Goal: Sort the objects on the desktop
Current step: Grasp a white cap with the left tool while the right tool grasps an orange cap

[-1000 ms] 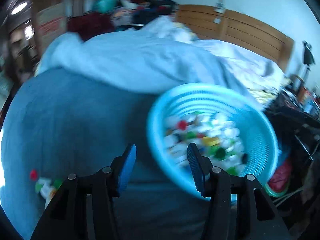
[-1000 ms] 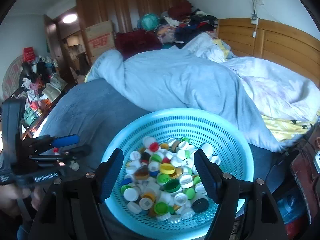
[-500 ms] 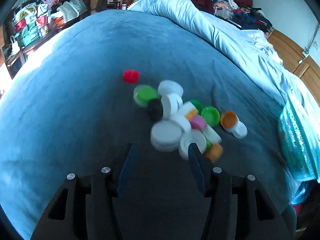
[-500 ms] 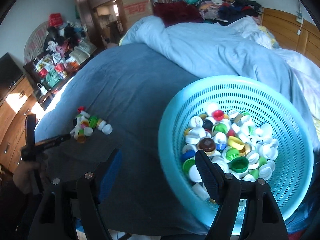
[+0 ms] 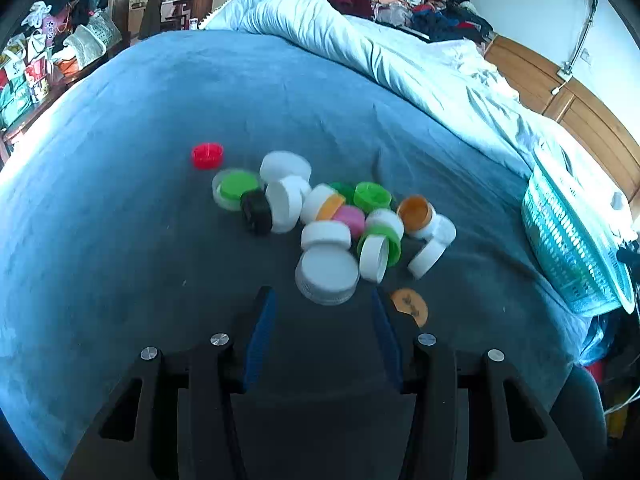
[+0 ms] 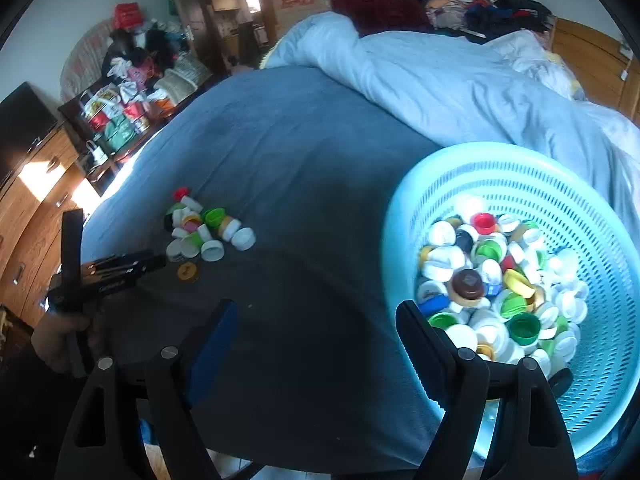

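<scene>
A heap of loose bottle caps point(image 5: 332, 220) in white, green, orange, pink, black and red lies on the blue bedspread point(image 5: 120, 200); it also shows in the right wrist view point(image 6: 204, 228). My left gripper point(image 5: 322, 300) is open and empty, just short of a large white cap point(image 5: 327, 276). An orange cap point(image 5: 409, 305) lies by its right finger. My right gripper point(image 6: 316, 312) is open and empty above the bedspread, with the light blue basket point(image 6: 500, 168) full of caps to its right. The left gripper point(image 6: 120, 266) shows from the side in the right wrist view.
A rumpled pale blue duvet point(image 5: 400, 64) lies across the far side of the bed. The basket point(image 5: 572, 232) sits at the bed's right edge. A wooden headboard point(image 5: 580, 108) is behind. Cluttered shelves point(image 6: 116, 112) and a wooden dresser point(image 6: 32, 184) stand to the left.
My left gripper swung from the basket to the cap heap and moved closer to it. My right gripper shifted left, so the basket now sits to its right.
</scene>
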A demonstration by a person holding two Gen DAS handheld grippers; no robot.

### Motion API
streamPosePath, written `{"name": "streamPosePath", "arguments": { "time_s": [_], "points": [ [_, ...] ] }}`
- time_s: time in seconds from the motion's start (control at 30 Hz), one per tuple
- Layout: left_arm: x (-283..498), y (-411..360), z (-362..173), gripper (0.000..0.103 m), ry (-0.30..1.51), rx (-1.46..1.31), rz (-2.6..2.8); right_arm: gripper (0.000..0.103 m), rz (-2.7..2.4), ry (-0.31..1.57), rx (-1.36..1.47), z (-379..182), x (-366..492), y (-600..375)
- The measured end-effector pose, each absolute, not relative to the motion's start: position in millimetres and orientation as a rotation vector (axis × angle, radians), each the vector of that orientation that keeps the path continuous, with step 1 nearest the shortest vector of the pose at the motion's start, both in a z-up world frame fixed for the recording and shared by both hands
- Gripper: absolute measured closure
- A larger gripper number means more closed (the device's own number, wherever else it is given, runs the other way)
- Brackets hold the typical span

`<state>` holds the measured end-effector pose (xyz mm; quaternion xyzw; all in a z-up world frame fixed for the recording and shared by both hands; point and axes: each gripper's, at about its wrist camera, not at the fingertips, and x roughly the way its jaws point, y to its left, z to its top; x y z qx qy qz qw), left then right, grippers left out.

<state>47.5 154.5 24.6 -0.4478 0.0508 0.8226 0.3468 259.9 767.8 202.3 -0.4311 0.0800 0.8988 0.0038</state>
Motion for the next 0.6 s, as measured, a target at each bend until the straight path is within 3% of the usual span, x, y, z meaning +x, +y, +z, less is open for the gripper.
{"name": "streamPosePath", "arguments": {
  "time_s": [0.27, 0.33, 0.6],
  "points": [
    [37, 189, 5, 0.060, 0.326, -1.170, 2.118, 0.018, 2.789, 0.293, -1.364, 197, 258, 775],
    [34, 186, 6, 0.069, 0.304, -1.175, 2.127, 0.018, 2.799, 0.305, -1.366, 196, 256, 772],
    [49, 127, 35, 0.069, 0.174, -1.150, 2.209, 0.031, 2.966, 0.311, -1.490, 163, 221, 709]
  ]
}}
